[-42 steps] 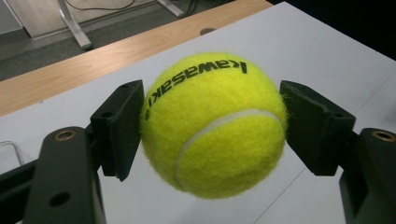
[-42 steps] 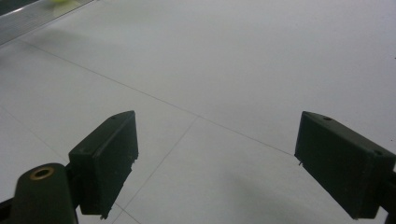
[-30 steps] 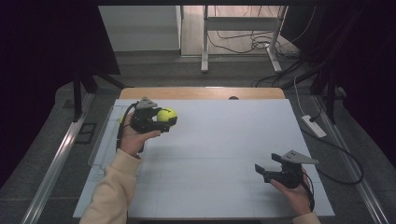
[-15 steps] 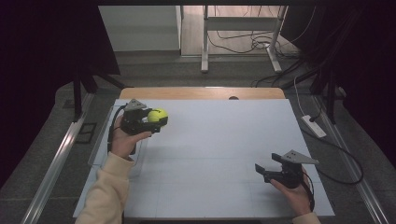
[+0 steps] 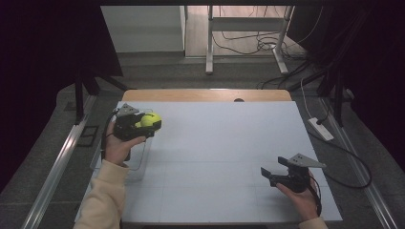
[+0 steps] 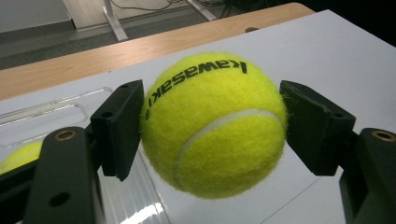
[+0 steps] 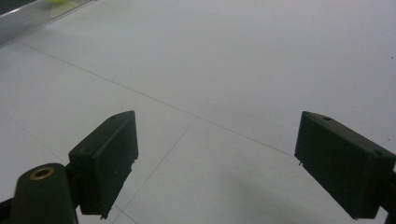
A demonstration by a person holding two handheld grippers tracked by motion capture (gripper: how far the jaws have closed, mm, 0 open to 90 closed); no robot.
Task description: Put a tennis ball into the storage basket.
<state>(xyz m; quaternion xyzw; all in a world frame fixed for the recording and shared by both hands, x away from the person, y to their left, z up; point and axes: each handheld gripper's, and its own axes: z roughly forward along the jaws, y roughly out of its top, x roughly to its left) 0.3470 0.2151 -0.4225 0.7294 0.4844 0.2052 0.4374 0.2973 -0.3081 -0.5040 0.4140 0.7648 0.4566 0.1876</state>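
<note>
A yellow-green tennis ball (image 5: 152,119) printed "Kawasaki" (image 6: 212,123) is clamped between the two black jaws of my left gripper (image 5: 148,125), which is shut on it and holds it above the left side of the white table, over a clear plastic tray (image 5: 139,160). In the left gripper view the pads (image 6: 122,126) press both sides of the ball. A second yellow ball (image 6: 16,157) lies in the tray (image 6: 56,109) at the lower left. My right gripper (image 5: 273,167) rests low near the table's front right, open with nothing between its jaws (image 7: 219,158).
The white tabletop (image 5: 224,143) has thin grid lines and a wooden strip (image 5: 205,95) along its far edge. A white power strip (image 5: 321,129) and cables lie on the floor to the right. Metal desk legs (image 5: 209,43) stand beyond the table.
My left gripper has carried the tennis ball leftward, toward the table's left edge and the clear tray. The right gripper has stayed put.
</note>
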